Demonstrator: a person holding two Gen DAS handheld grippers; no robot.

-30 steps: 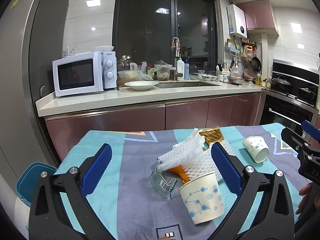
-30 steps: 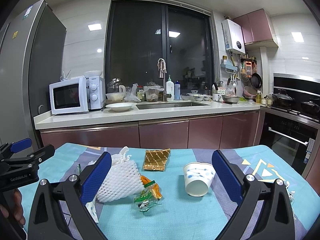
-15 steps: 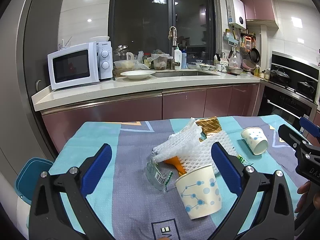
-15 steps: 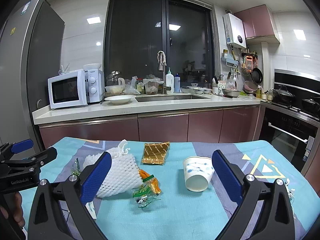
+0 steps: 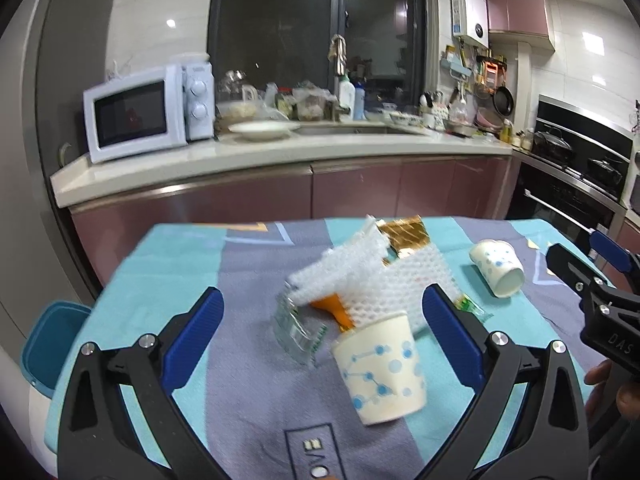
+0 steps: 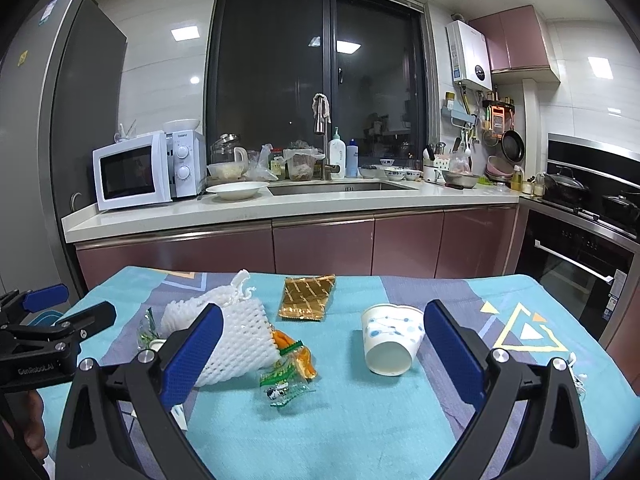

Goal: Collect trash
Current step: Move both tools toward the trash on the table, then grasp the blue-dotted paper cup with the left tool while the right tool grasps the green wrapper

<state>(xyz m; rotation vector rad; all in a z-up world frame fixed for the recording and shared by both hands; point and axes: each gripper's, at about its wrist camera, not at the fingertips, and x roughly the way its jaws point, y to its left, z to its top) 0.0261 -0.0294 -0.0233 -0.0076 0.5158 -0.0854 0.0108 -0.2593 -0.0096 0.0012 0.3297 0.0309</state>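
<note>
Trash lies on the blue and grey tablecloth [image 6: 360, 420]. A white foam net [image 6: 236, 340] covers an orange wrapper [image 6: 296, 350]. A clear green wrapper [image 6: 284, 386] lies in front of it. A gold wrapper [image 6: 308, 296] lies behind. One paper cup [image 6: 390, 338] lies on its side. Another paper cup [image 5: 380, 364] stands tilted near a clear wrapper [image 5: 296, 330], close to my left gripper [image 5: 320, 320], which is open and empty. My right gripper [image 6: 318, 350] is open and empty above the table, the cup between its fingers.
A kitchen counter [image 6: 280, 208] with a microwave [image 6: 148, 170], a plate and a sink runs behind the table. An oven [image 6: 580, 264] stands at the right. A blue bin [image 5: 52, 344] sits on the floor left of the table.
Both grippers have moved a little forward and lower over the table. The trash looks nearer. Nothing was grasped.
</note>
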